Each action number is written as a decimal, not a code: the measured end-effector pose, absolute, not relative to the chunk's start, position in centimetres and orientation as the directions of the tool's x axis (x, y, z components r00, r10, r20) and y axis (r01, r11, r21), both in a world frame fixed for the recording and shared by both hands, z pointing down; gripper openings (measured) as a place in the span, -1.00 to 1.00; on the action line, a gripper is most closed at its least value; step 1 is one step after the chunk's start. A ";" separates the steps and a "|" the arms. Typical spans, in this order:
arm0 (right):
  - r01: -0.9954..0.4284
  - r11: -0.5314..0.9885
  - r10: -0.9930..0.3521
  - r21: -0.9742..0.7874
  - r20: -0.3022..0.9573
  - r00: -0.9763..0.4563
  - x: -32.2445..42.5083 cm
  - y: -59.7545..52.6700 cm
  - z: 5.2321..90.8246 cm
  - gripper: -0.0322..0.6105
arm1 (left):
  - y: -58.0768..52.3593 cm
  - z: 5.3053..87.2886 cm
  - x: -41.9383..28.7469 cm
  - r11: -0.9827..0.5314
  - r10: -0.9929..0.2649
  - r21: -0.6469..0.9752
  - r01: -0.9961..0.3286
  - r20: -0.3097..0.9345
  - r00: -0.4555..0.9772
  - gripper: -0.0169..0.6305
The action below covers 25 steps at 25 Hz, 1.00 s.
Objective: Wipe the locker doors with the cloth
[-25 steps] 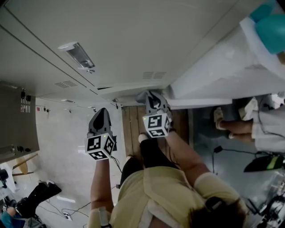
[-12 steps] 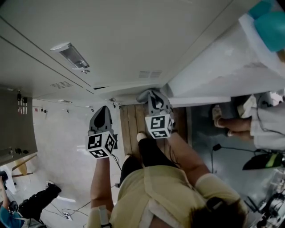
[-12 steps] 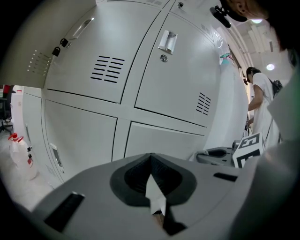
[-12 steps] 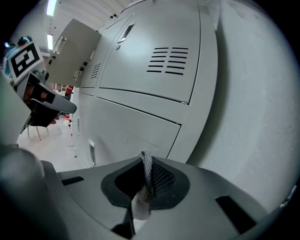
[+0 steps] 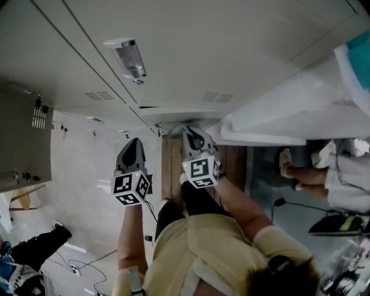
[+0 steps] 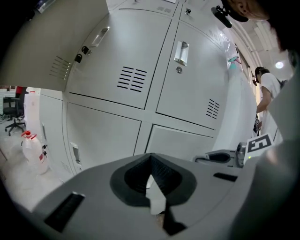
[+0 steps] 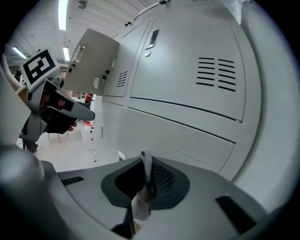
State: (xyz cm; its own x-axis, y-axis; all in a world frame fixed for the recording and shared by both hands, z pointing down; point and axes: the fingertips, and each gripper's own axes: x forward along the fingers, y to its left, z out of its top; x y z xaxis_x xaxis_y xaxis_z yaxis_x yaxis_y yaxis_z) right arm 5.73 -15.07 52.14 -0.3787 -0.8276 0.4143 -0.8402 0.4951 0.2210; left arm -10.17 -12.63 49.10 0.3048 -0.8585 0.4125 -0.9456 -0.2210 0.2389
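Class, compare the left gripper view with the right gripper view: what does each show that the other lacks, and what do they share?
Only the left gripper view shows the right gripper from outside and a bystander in white. Only the right gripper view shows the grey mesh cloth clamped in that gripper and the left gripper from outside. Both show locker doors with vent slots.

Pale, glossy floor (image 5: pixel 81 191) spreads on the left, black cables (image 5: pixel 95 258) trailing across it — a strip of wooden boards (image 5: pixel 172 167) lies mid-scene. Strip lights (image 7: pixel 62 14) glow overhead; an office chair (image 6: pixel 13 115) stands far left.
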 end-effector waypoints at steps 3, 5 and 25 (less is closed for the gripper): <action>-0.806 0.549 -0.798 0.221 0.425 -0.427 3.3 -14.8 52.7 -0.84 | -11.9 49.2 -11.7 -0.184 -0.868 0.239 -0.953 0.415 0.272 -0.99; -0.776 0.588 -0.772 0.227 0.444 -0.455 1.8 -14.7 53.0 -0.84 | -11.4 49.3 -12.8 -0.156 -0.874 0.239 -0.958 0.419 0.247 -0.99; -0.669 0.685 -0.704 0.289 0.500 -0.505 -5.4 -16.8 58.2 -0.84 | -7.7 51.7 -18.7 -0.009 -0.874 0.233 -0.972 0.470 0.121 -0.99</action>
